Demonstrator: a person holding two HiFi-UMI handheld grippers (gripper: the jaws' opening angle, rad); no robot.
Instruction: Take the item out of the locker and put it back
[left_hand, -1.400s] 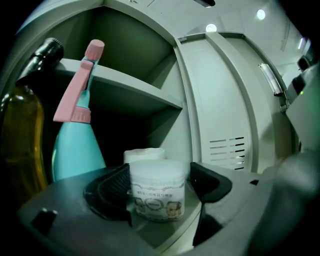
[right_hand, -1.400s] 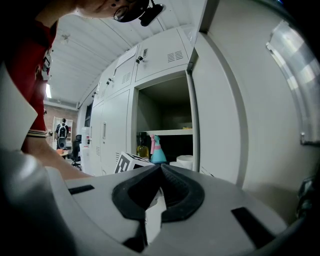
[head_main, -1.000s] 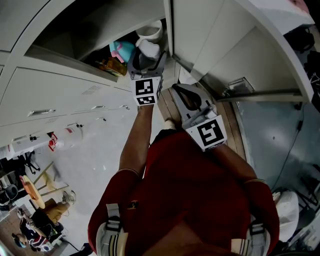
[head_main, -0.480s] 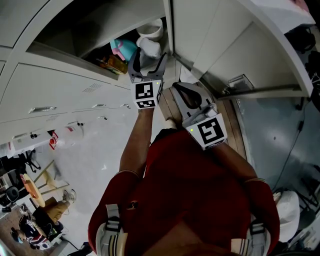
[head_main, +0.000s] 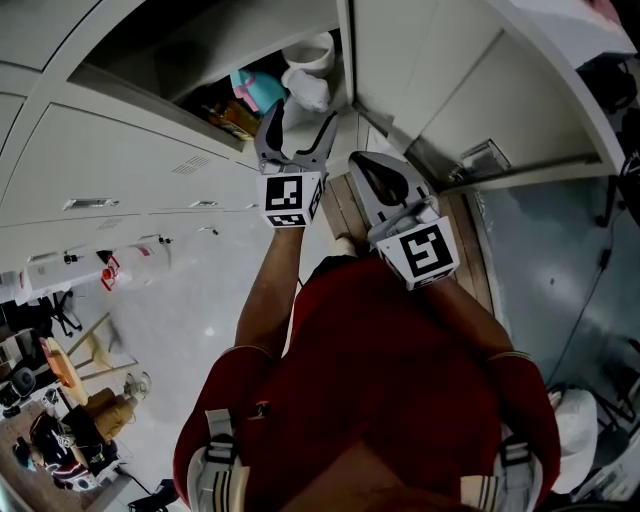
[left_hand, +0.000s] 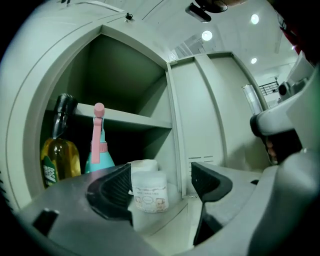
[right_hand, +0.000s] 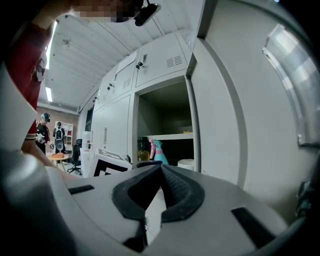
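Here, I am holding the left gripper (left_hand: 162, 186) level, jaws wide and empty, before the open locker (left_hand: 125, 82) so they are framing the white wrapped pack (left_hand: 148, 192) sitting inside by its right wall, while the right gripper (right_hand: 161, 175) is waiting shut on nothing, clear of the opening.

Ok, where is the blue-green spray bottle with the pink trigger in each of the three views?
Head view: the spray bottle is at top centre, inside the open locker.
Left gripper view: lower left, standing under the shelf.
Right gripper view: small, just left of centre, in the locker opening.
Shared landmark: the white tub, directly right of the bottle in every view.
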